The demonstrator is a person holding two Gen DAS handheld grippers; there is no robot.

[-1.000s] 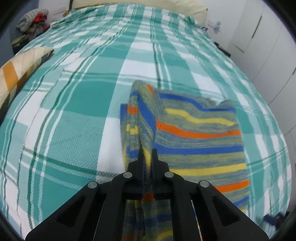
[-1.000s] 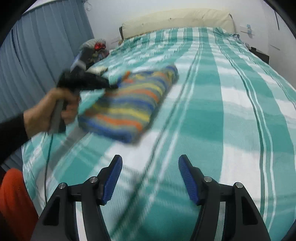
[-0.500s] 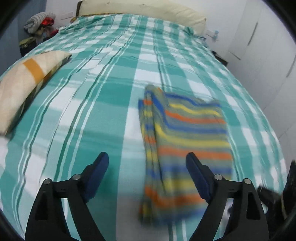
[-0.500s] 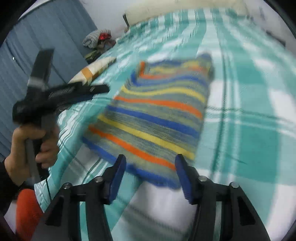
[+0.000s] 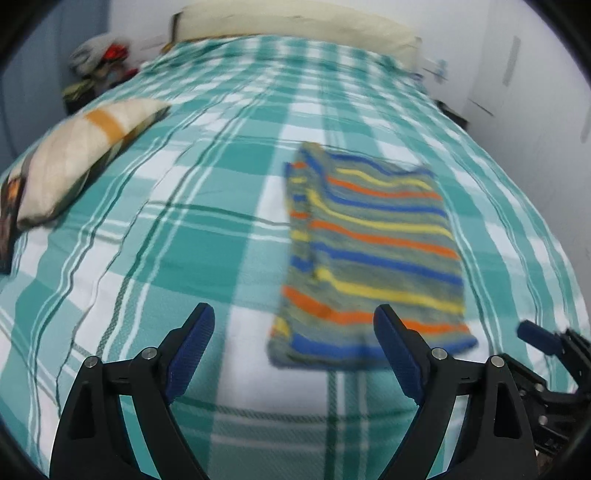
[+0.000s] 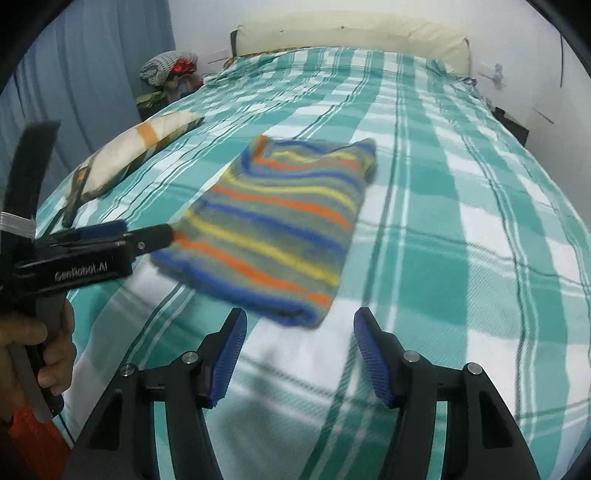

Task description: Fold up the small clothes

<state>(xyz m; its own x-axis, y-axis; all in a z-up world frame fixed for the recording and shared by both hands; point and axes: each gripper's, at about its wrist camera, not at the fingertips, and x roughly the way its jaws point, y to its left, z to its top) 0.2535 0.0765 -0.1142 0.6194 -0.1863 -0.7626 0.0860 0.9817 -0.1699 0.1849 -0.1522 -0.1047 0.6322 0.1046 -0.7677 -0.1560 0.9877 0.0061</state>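
Note:
A folded striped garment, grey with blue, orange and yellow bands, lies flat on the green and white plaid bed. It also shows in the right wrist view. My left gripper is open and empty, just short of the garment's near edge. My right gripper is open and empty, just short of the garment's near right corner. The left gripper also shows from the side in the right wrist view, by the garment's left corner.
A cream cushion with an orange band lies at the bed's left edge. A long cream pillow lies along the head of the bed. A heap of clothes sits beyond the far left corner. White cupboards stand to the right.
My left gripper has let go of the garment, opened and drawn back. The garment has dropped flat on the bed. My right gripper has moved close to its near corner.

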